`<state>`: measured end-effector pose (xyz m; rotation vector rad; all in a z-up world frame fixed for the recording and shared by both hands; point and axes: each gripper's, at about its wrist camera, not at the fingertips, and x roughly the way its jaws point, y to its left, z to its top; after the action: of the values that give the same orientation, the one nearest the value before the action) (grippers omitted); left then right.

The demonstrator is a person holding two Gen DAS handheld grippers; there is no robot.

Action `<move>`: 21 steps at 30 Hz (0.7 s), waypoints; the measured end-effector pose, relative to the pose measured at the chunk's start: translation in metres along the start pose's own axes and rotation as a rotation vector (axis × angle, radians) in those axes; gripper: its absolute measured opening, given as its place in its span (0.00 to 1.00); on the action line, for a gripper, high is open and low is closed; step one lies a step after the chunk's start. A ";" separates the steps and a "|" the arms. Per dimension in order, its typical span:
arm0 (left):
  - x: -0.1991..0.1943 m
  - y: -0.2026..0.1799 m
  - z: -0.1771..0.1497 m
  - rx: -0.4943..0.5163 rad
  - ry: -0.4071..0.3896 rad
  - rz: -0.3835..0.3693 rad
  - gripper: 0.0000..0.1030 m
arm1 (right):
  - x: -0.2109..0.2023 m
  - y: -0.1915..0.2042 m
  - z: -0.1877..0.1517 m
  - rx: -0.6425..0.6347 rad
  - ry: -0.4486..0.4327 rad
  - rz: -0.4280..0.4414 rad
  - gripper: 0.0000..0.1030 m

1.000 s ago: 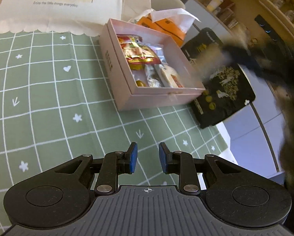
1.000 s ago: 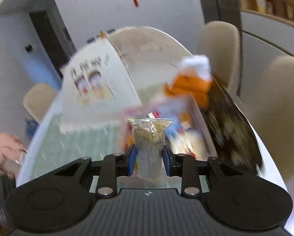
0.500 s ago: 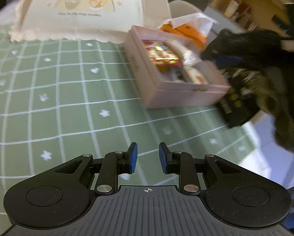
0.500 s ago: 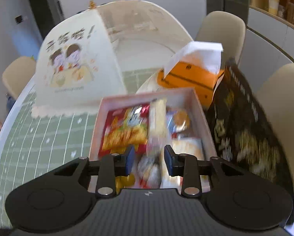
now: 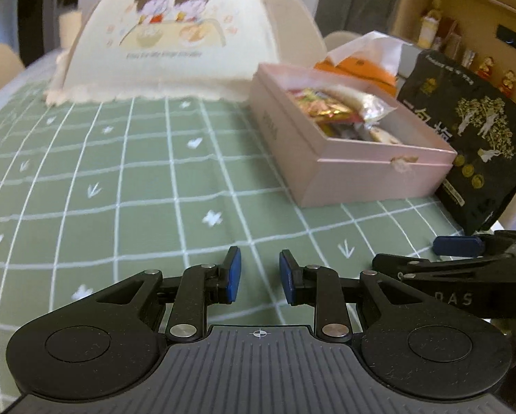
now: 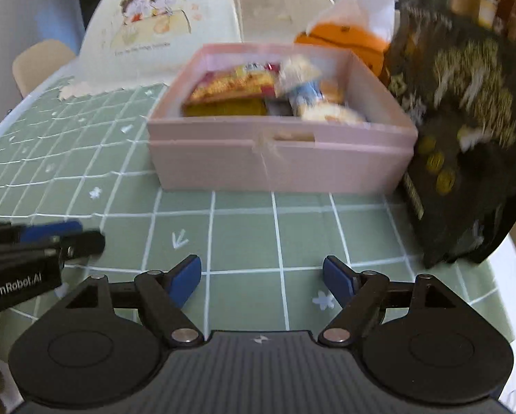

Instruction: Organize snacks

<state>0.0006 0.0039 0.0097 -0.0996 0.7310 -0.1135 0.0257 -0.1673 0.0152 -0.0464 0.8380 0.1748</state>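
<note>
An open pink box [image 6: 275,169] stands on the green checked cloth [image 6: 244,238], filled with snack packets [image 6: 237,86]. A pale clear packet [image 6: 297,70] lies on top of them, blurred. My right gripper [image 6: 261,277] hovers low over the cloth in front of the box, its jaws opening wide with nothing between them. In the left wrist view the box [image 5: 361,169] is to the right and ahead. My left gripper [image 5: 256,277] keeps a narrow gap and holds nothing. One blue right fingertip [image 5: 458,245] shows beside it.
A black printed snack bag [image 6: 465,120] leans against the box's right side at the table edge. An orange tissue box [image 6: 344,38] sits behind the pink box. A cream mesh food cover [image 5: 175,34] stands at the back. Chairs surround the table.
The right gripper brought a clear packet over the box, let it go there, opened wide and dropped low in front of the box. The left gripper sank and tilted up toward level.
</note>
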 end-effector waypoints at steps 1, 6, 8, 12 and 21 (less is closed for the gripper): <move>0.001 -0.004 -0.001 0.020 -0.018 0.009 0.28 | 0.002 -0.001 0.000 0.004 -0.005 -0.009 0.81; 0.008 -0.024 -0.010 0.122 -0.090 0.063 0.30 | 0.013 -0.013 -0.002 0.061 -0.049 -0.061 1.00; 0.009 -0.029 -0.010 0.142 -0.093 0.068 0.31 | 0.014 -0.015 -0.004 0.058 -0.064 -0.067 1.00; 0.013 -0.026 -0.007 0.116 -0.100 0.037 0.31 | 0.015 -0.017 -0.009 0.041 -0.118 -0.055 1.00; 0.017 -0.030 -0.006 0.135 -0.103 0.050 0.31 | 0.013 -0.017 -0.016 0.050 -0.167 -0.061 1.00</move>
<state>0.0070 -0.0289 -0.0020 0.0417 0.6210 -0.1095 0.0253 -0.1840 -0.0059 -0.0106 0.6730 0.0989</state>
